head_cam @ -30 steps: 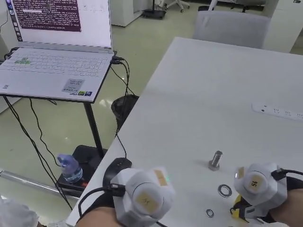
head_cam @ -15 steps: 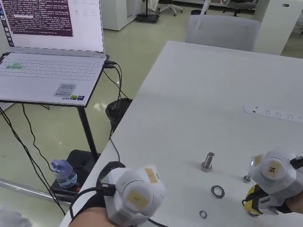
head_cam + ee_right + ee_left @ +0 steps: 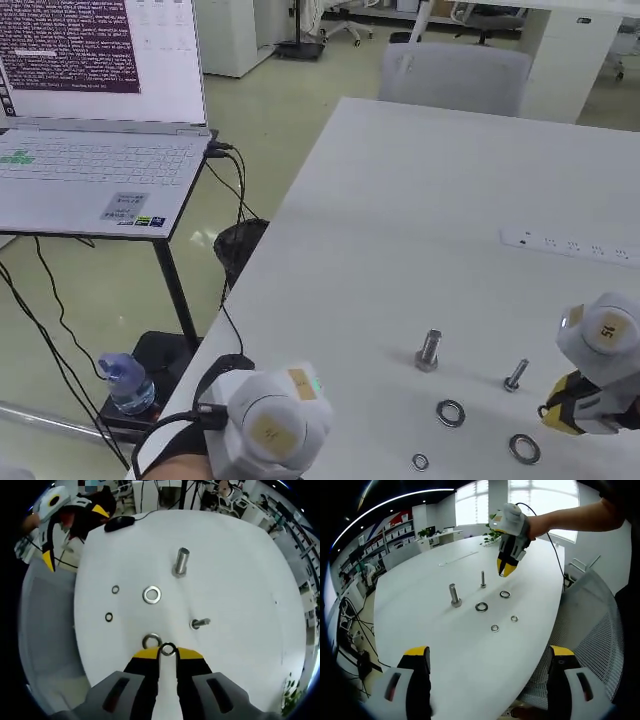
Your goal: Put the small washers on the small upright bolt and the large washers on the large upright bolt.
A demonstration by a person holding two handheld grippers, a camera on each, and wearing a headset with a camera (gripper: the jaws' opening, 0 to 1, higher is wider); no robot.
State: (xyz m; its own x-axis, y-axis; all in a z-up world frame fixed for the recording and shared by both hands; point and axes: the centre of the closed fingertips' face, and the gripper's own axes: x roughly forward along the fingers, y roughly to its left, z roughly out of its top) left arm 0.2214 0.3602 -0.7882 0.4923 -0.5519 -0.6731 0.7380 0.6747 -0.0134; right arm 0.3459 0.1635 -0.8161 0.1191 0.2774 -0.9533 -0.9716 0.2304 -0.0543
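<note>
Your right gripper [image 3: 168,655] has its jaws drawn narrow on a small washer [image 3: 168,645], pinched at the yellow tips, low centre of the right gripper view. Just past the tips, a large washer [image 3: 151,641] lies flat on the table [image 3: 240,555]. A second large washer [image 3: 152,594] lies mid-frame, toward the large bolt [image 3: 181,562], which stands upright in the upper centre. The small bolt [image 3: 200,623] stands right of centre, apart from the tips. Two loose small washers [image 3: 115,589] lie left of centre. In the head view your right gripper [image 3: 556,415] sits at the right edge, the small bolt [image 3: 516,375] just to its left and the large bolt [image 3: 428,350] further left. Your left gripper [image 3: 490,680] has its jaws wide apart with nothing between them, low in the left gripper view, well back from bolts and washers; in the head view it [image 3: 270,430] is at the bottom edge. A laptop [image 3: 100,150] stands upper left, and a power strip [image 3: 570,245] lies on the table at mid-right.
</note>
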